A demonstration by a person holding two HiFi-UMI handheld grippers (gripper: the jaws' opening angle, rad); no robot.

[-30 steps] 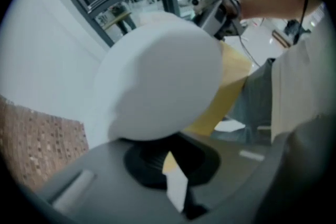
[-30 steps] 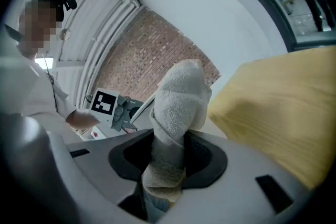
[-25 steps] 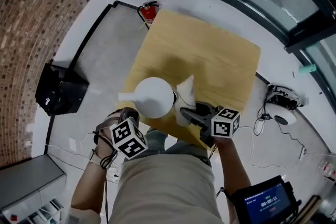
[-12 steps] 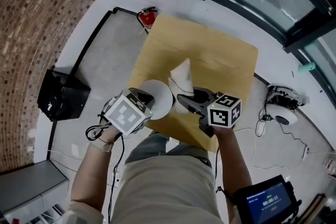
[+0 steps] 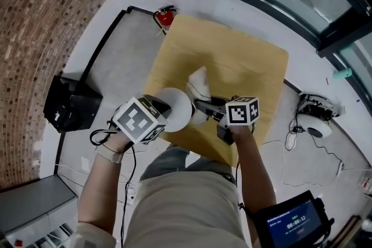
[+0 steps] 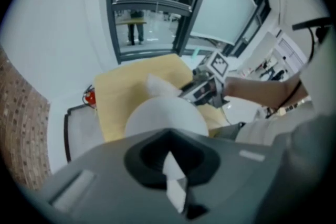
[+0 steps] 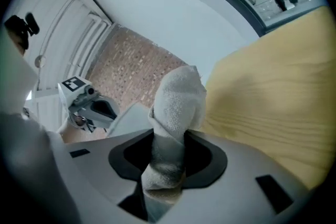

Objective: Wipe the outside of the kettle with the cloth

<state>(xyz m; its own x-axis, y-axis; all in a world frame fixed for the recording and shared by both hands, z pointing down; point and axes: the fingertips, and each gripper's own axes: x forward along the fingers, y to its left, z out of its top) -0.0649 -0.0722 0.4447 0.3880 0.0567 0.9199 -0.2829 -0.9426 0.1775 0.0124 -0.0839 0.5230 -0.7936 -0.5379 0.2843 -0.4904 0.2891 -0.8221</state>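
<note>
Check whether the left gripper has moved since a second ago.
Yes. In the head view the left gripper rose from below the table's near edge to beside the kettle.

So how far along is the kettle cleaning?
Done: both pickups. The left gripper is shut on a thin white part of the white domed kettle, and the right gripper clamps the white terry cloth. In hand: the cloth is beside the kettle's side; contact unclear. To do: wiping around the outside.
</note>
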